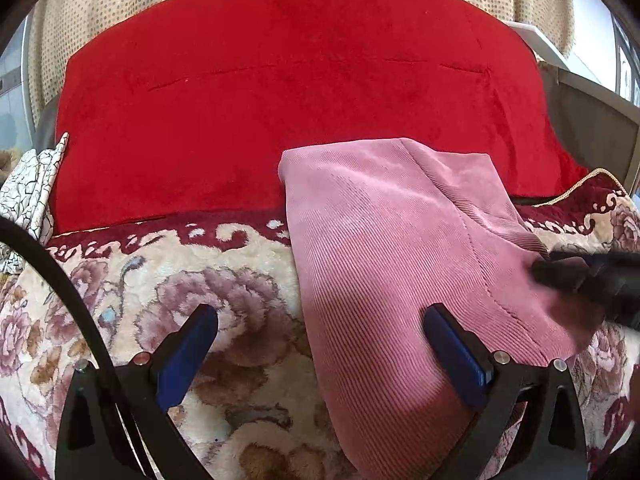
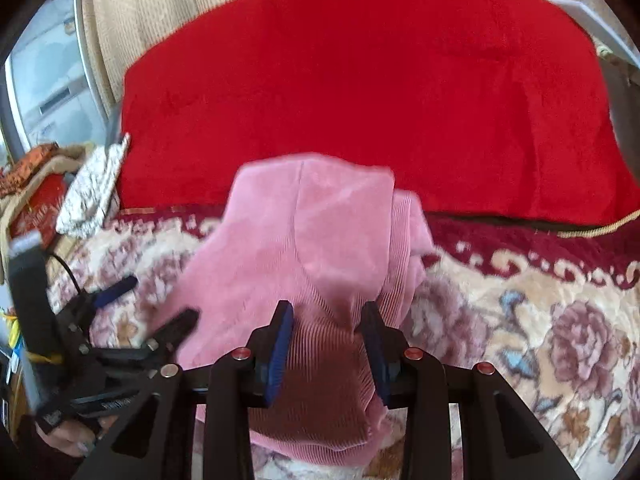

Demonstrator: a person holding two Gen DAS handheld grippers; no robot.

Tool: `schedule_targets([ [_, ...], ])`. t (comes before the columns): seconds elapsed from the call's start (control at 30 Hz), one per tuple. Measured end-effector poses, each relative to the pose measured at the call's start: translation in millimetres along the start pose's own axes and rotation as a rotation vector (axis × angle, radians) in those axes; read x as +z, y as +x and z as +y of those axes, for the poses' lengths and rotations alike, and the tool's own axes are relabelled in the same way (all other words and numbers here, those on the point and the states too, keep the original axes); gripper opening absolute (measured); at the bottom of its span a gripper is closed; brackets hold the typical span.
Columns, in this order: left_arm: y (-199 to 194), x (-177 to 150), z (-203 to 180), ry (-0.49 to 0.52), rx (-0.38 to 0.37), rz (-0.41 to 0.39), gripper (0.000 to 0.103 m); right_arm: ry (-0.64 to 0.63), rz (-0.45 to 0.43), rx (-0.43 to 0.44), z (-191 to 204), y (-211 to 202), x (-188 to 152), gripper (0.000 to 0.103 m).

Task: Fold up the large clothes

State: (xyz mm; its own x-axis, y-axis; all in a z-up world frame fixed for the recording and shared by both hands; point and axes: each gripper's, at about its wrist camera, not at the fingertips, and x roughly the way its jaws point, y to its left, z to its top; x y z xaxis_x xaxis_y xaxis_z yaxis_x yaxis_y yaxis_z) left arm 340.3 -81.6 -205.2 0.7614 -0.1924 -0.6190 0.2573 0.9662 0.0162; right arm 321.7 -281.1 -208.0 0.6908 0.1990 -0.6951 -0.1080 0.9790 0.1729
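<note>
A pink ribbed garment [image 1: 384, 248] lies folded on a floral blanket [image 1: 200, 280], its far end resting against a red cushion [image 1: 280, 100]. My left gripper [image 1: 320, 320] is open and empty, its fingers straddling the garment's left edge. My right gripper [image 2: 329, 316] has its jaws part open around a raised fold of the pink garment [image 2: 304, 240], not clamped tight. In the left wrist view the right gripper [image 1: 580, 276] shows blurred at the garment's right edge. In the right wrist view the left gripper [image 2: 156, 304] shows at the left.
The red cushion [image 2: 360, 100] leans on a dotted beige sofa back [image 1: 120, 4]. A white crackle-pattern cloth [image 1: 32, 188] sits at the left. A black cable [image 1: 52, 264] crosses the left. Boxes and a white appliance [image 2: 52, 92] stand at the far left.
</note>
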Motion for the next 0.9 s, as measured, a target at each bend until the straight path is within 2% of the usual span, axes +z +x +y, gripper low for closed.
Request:
schedule_targets([
  [0.03,-1,0,-1,0.002,0.000,0.002,0.103,0.009,0.039,0.003,-2,12,-4,0.053],
  [0.1,-2,-1,-2,0.006,0.003,0.000,0.103,0.026,0.031,0.017,-3,19,-7,0.058],
  [0.3,-1,0,0,0.007,-0.005,0.001,0.103,0.020,0.031,0.018,-2,18,-5,0.059],
  [0.43,-1,0,1,0.007,-0.004,-0.001,0.103,0.031,0.005,0.042,-5,-1,-1,0.059],
  [0.57,-1,1,1,0.004,-0.005,0.000,0.103,0.009,-0.052,0.038,-1,-19,2,0.052],
  [0.63,-1,1,1,0.004,-0.006,0.000,0.103,-0.003,-0.034,0.027,1,-15,1,0.052],
  [0.73,0,2,1,0.005,-0.010,0.008,0.103,-0.015,0.056,0.019,2,14,-8,0.052],
  [0.9,1,1,3,-0.007,-0.009,0.000,0.103,-0.033,0.029,0.011,4,17,-10,0.053],
])
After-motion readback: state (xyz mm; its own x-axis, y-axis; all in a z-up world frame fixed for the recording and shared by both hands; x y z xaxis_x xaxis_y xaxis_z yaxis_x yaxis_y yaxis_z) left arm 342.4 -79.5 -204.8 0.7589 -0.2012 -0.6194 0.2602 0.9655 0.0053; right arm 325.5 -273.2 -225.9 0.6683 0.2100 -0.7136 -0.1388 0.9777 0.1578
